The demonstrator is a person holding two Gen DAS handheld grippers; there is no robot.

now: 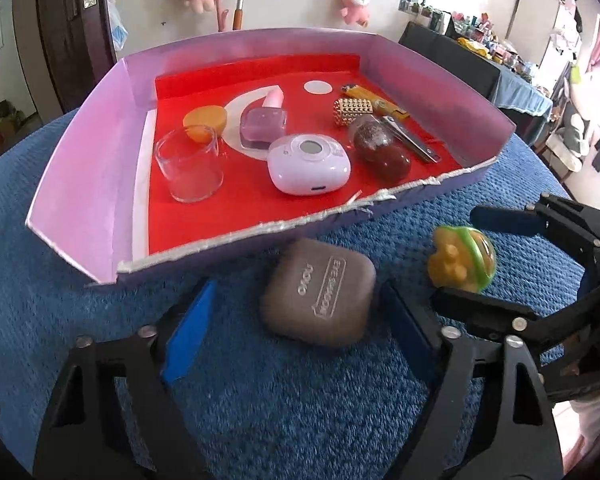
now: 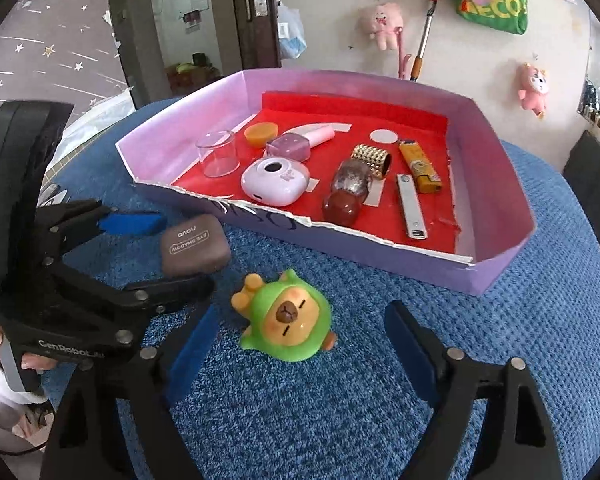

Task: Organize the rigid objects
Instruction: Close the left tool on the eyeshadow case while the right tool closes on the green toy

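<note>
Worktop (image 1: 80, 280) covered in blue textured cloth. On it a shallow lilac cardboard tray (image 1: 76, 184) with red lining and a torn near edge.

Left tool (image 1: 296, 320): blue-padded fingers spread either side of a brown rounded-square eyeshadow case (image 1: 320, 292) lying flat on the cloth, just in front of the tray's torn edge. Left wrist view shows a gap at each pad; case not gripped, tool released. Right wrist view shows the same tool (image 2: 180, 252) from the side, the case (image 2: 194, 246) between its fingers, and a bit of the person's hand at the handle.

Right tool (image 2: 300, 344): fingers wide apart around a green-hooded capybara figurine (image 2: 288, 320) lying on its back, face up. Clear cloth on both sides; released, nothing held. Left wrist view catches this tool (image 1: 472, 256) at the right edge, with only the figurine's (image 1: 464, 258) back and yellow feet; the face shows in the right wrist view alone.

Inside the tray: clear glass cup (image 1: 190, 168), orange round puck (image 1: 204, 122), purple square nail-polish bottle (image 1: 264, 128), white rounded earbud-style case (image 1: 308, 164), two dark red-brown glossy balls (image 1: 380, 152), gold studded cylinder (image 1: 352, 112), yellow lighter (image 2: 420, 168), silver nail clipper (image 2: 412, 212). Lighter and clipper read whole in the right wrist view; in the left they overlap behind the balls.

Wall behind: pink plush toys (image 2: 382, 24).
</note>
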